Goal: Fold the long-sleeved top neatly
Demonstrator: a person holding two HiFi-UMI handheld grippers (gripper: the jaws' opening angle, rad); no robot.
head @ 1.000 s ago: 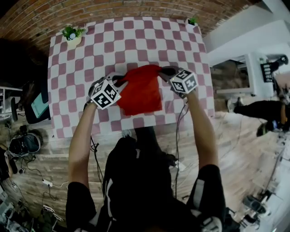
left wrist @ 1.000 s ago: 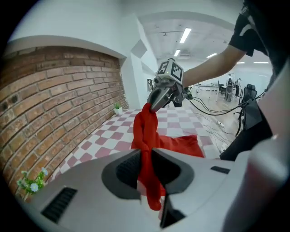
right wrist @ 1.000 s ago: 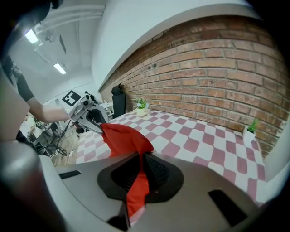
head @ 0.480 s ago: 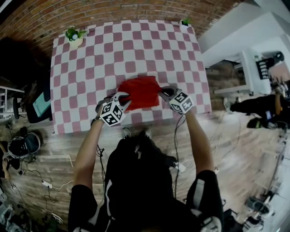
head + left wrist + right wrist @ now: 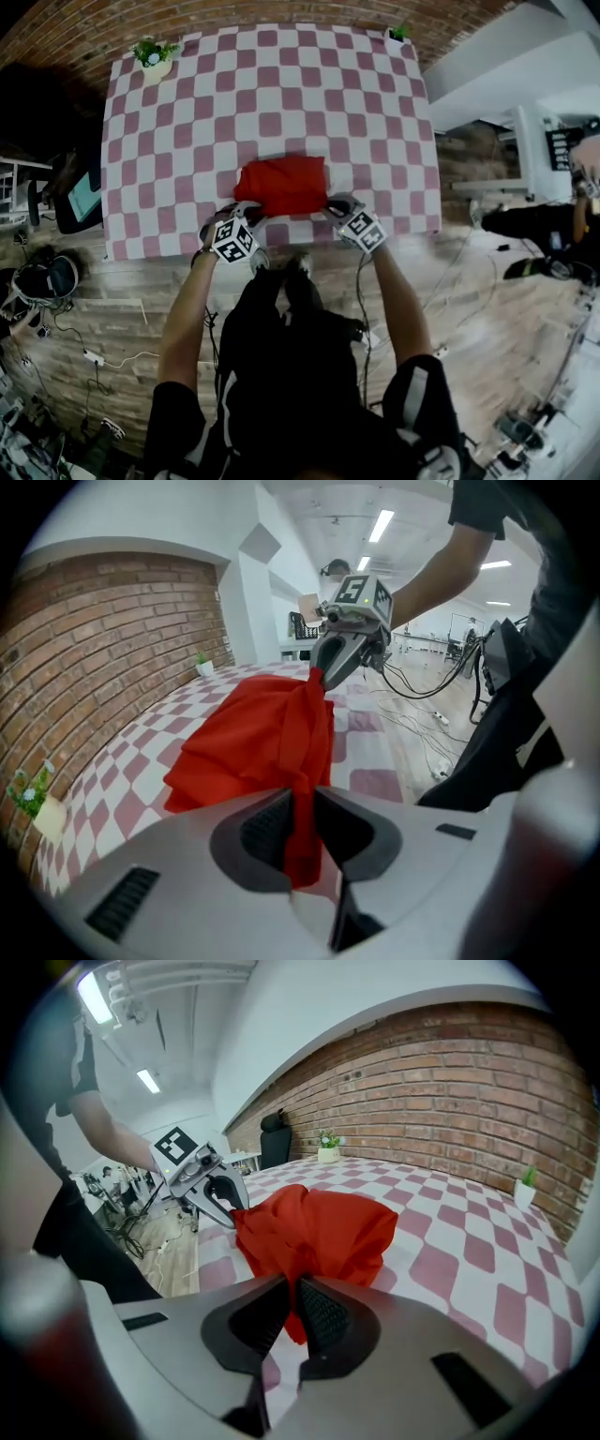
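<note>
- Grey two-jaw left tool (image 5: 300, 832) is closed on a narrow pinch of the red long-sleeved top (image 5: 258, 738), made of soft fabric. In the left gripper view, the strip of cloth rises from between the ribbed pads at the lower middle of the frame.
- The matching grey right tool (image 5: 292, 1312) is closed on another pinch of the same top. The cloth is squeezed thin between its pads at the lower middle of the right gripper view.
- In the head view, the person's forearms (image 5: 187, 309) reach up from the bottom of the frame to the two tools. The tools sit side by side just below the centre.
- The left tool holds the top at its lower left corner and the right tool holds it at its lower right corner. The near edge of the cloth spans the gap between them.
- The top is a folded, roughly rectangular bundle, wider than it is deep. It lies just above the tools in the head view, close to the lower edge of the tabletop (image 5: 272, 94) and about midway across it.
- Both gripper views show its bulk rumpled and resting on the surface, with only the pinched corners raised.
- The tabletop is covered in a pink-and-white checked cloth and fills the upper middle of the head view.
- A wooden plank floor (image 5: 469, 300) shows below it and to its right.
- At the tabletop's upper left corner stands a small white pot with a green plant (image 5: 155, 56).
- A smaller green plant (image 5: 398, 33) sits at the upper right corner.
- A red brick wall (image 5: 94, 23) curves across the top of the frame beyond the tabletop.
</note>
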